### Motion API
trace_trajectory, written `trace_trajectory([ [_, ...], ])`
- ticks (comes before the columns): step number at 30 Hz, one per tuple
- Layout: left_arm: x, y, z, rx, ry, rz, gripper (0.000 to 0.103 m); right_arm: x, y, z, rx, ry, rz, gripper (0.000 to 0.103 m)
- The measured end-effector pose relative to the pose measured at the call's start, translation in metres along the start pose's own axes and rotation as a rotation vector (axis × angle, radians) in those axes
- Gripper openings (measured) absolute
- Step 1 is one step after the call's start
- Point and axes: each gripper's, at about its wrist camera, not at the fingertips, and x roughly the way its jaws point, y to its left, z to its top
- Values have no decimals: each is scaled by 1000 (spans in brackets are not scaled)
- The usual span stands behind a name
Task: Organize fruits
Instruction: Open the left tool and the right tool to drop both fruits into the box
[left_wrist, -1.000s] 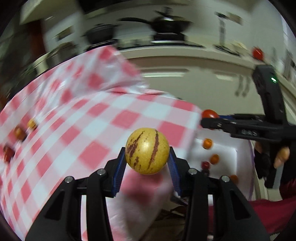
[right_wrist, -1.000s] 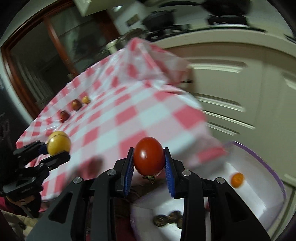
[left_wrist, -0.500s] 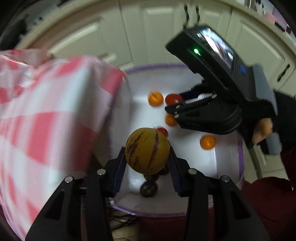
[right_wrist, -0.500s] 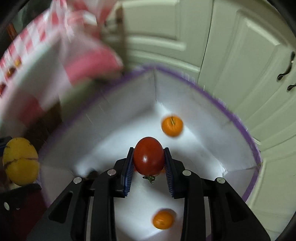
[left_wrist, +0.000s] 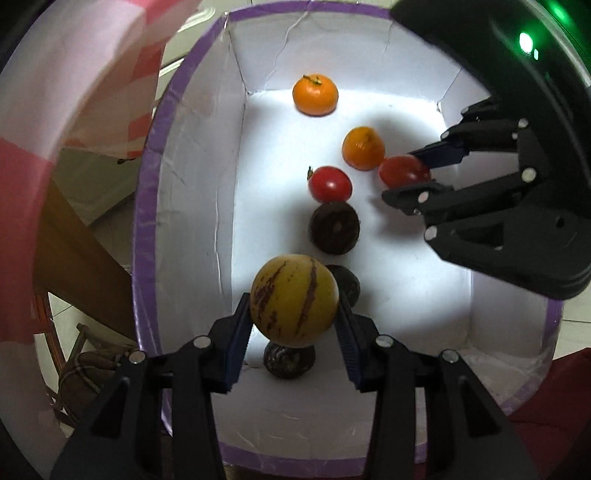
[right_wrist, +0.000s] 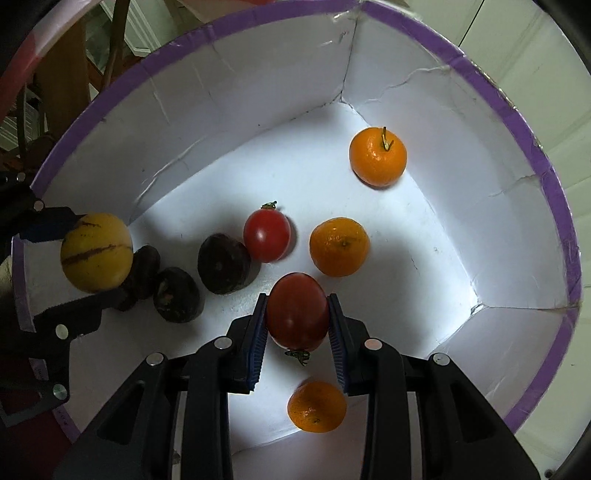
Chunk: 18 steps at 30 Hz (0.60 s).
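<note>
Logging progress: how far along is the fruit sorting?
Done: three oranges, a tomato and dark fruits lie in the white box. In hand: left gripper holds a yellow striped fruit, right gripper a red tomato, both unreleased above the box.

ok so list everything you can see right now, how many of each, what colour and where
box: one, white inside with a purple rim, below both grippers
oranges: three, orange, loose on the box floor
loose tomato: one, red, box floor, beside a dark fruit
held tomato: one, red, in the right gripper over the box
dark fruits: three, dark brown-purple, box floor, near the yellow fruit
yellow fruit: one, yellow with dark streaks, in the left gripper over the box
tablecloth: one, red and white checked, beside the box
cabinet doors: pale, behind the box
left gripper: black, blue pads
right gripper: black, blue pads
</note>
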Motion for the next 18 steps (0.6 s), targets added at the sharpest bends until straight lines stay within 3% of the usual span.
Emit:
trace_trajectory([
  [6, 2, -6, -2, 29, -5, 11, 44, 2, -7, -1, 36, 19, 6, 35],
  [9, -3, -10, -3, 51, -31, 25, 46, -1, -13, -2, 65, 18, 13, 54],
  [11, -10, -14, -4, 68, -56, 41, 59, -4, -19, -2, 78, 23, 13, 56],
  [13, -24, -20, -7, 89, -112, 67, 69, -10, -23, -2, 85, 19, 8, 56],
  [15, -40, -28, -8, 120, -169, 115, 73, -25, -28, -1, 93, -5, -13, 58],
  [18, -79, -39, -21, 173, -329, 224, 79, -61, -32, 4, 89, -83, -52, 64],
])
